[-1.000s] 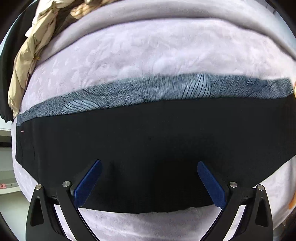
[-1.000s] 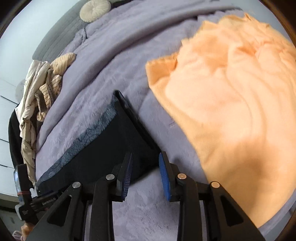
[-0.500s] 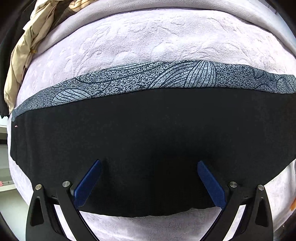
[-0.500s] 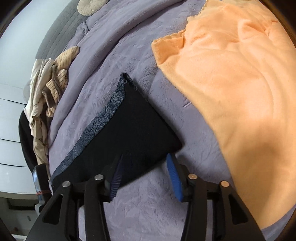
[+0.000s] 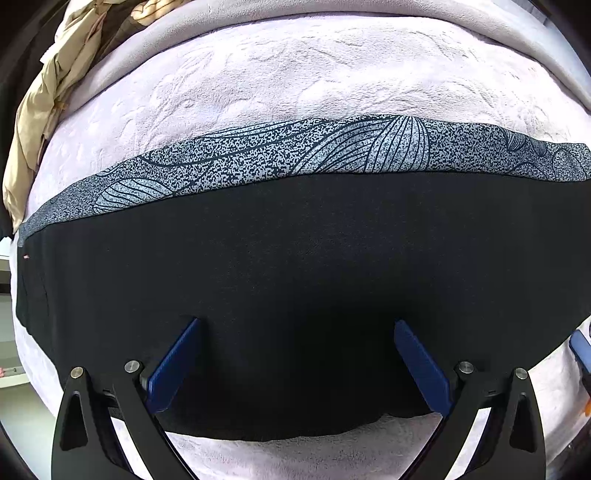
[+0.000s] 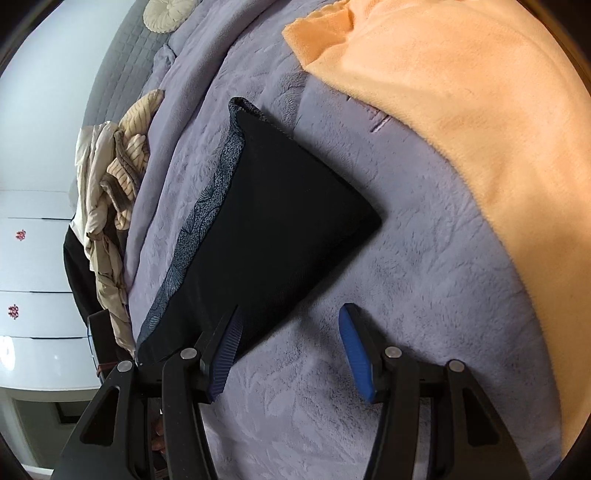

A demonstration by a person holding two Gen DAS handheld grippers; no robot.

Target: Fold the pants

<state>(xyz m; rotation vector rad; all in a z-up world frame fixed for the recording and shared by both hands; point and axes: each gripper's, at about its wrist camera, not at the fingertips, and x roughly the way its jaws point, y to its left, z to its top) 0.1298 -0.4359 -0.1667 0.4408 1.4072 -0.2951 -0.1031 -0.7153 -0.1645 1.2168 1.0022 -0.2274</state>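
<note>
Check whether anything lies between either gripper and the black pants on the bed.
Nothing visible does. The left gripper hangs open directly over the pants, with only bare fabric beneath. The right gripper is open at their near edge. The orange blanket and the heap of clothes lie off to the sides.

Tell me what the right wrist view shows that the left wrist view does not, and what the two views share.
Only the right wrist view shows the orange blanket, the round cream cushion, the white drawers and the right gripper, open above the bedcover beside the pants' near edge. Only the left wrist view shows the left gripper, open over the black cloth, and the leaf print close up. Both show the folded black pants on the lilac bedcover and the beige clothes pile.
</note>
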